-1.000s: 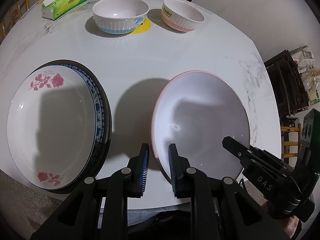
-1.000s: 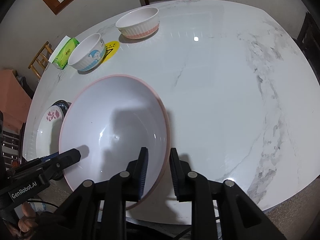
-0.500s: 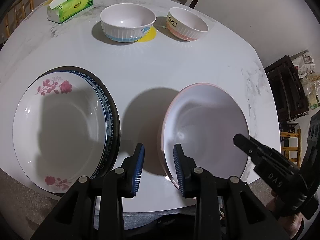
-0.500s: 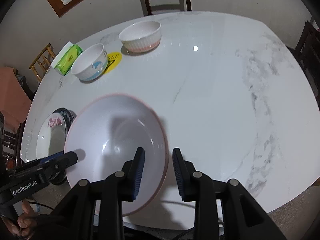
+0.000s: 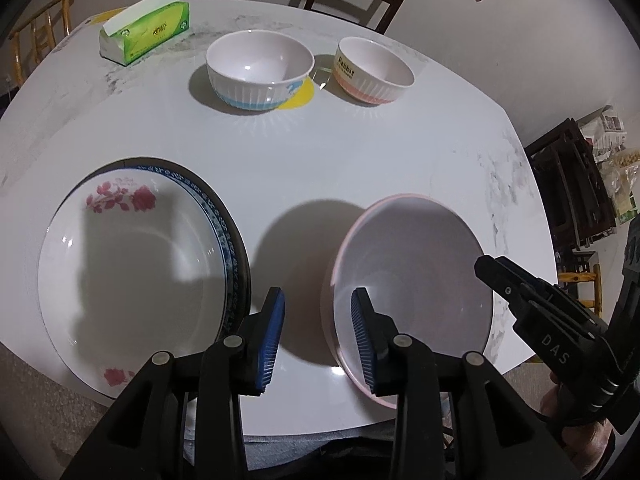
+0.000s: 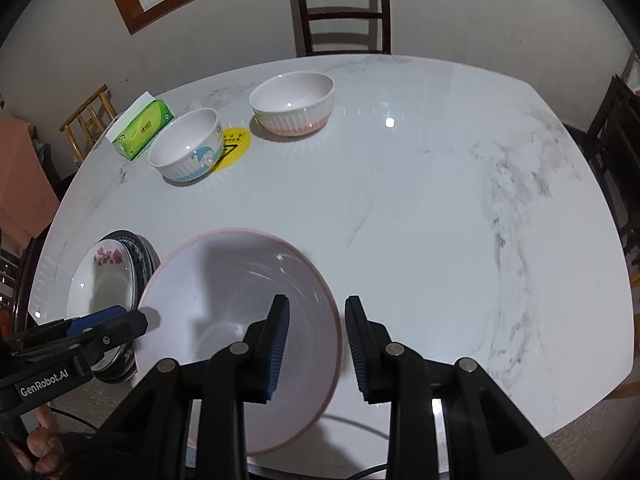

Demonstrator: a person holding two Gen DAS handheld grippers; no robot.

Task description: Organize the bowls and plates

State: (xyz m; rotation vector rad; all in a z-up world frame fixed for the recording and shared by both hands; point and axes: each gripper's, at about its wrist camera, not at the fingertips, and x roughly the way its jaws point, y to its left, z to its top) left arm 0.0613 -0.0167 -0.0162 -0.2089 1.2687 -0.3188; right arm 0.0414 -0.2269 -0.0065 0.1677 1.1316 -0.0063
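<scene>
A large pink-rimmed bowl point(image 5: 416, 276) point(image 6: 236, 308) rests on the white marble table near its front edge. My left gripper point(image 5: 318, 334) is open, its jaws astride the bowl's left rim. My right gripper point(image 6: 316, 346) is open, its jaws astride the bowl's right rim. A stack of plates point(image 5: 124, 276) point(image 6: 106, 280), with a rose-patterned plate on top, lies left of the bowl. A blue-based bowl point(image 5: 260, 70) point(image 6: 188, 144) and a pink-based bowl point(image 5: 374, 70) point(image 6: 294, 102) stand at the far side.
A green tissue box point(image 5: 146, 32) point(image 6: 142, 124) sits at the far left of the table point(image 6: 440, 208). A yellow sticker point(image 6: 234, 142) lies between the small bowls. A dark chair point(image 6: 342, 8) stands behind the table, with more chairs at the sides.
Both grippers have opened and let go of the large bowl's rim. The bowl has come down onto the table. Both cameras have pulled back a little.
</scene>
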